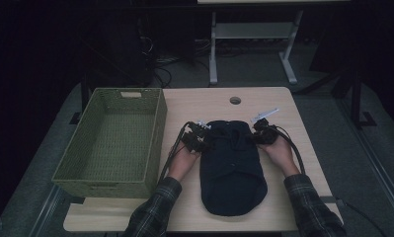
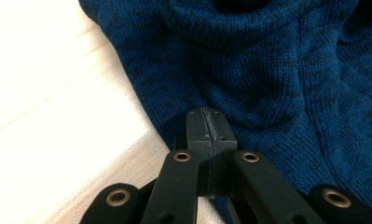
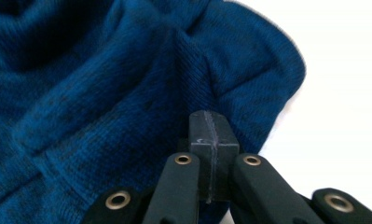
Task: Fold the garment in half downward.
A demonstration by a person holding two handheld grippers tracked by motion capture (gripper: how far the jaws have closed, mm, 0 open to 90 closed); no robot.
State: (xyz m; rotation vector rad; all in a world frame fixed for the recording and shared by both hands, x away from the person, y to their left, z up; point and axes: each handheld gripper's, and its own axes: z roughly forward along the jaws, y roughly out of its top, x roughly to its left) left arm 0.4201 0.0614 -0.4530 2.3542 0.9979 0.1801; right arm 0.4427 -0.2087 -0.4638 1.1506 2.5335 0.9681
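A dark blue knit sweater (image 1: pixel 232 163) lies folded on the light wooden table (image 1: pixel 194 103), collar end away from the person. My left gripper (image 1: pixel 204 142) sits at its upper left edge. In the left gripper view the jaws (image 2: pixel 207 126) are shut, pads together right at the sweater's (image 2: pixel 267 70) edge, where the knit runs in under them. My right gripper (image 1: pixel 257 138) is at the upper right corner. Its jaws (image 3: pixel 212 128) are shut too, and folds of the sweater (image 3: pixel 104 93) bunch toward the tips. The pinch itself is hidden under the pads.
A green woven basket (image 1: pixel 157 133) stands empty on the table's left side, close to my left hand. A round cable hole (image 1: pixel 235 100) is in the tabletop beyond the sweater. Another table's white legs (image 1: pixel 213 54) stand on the floor behind.
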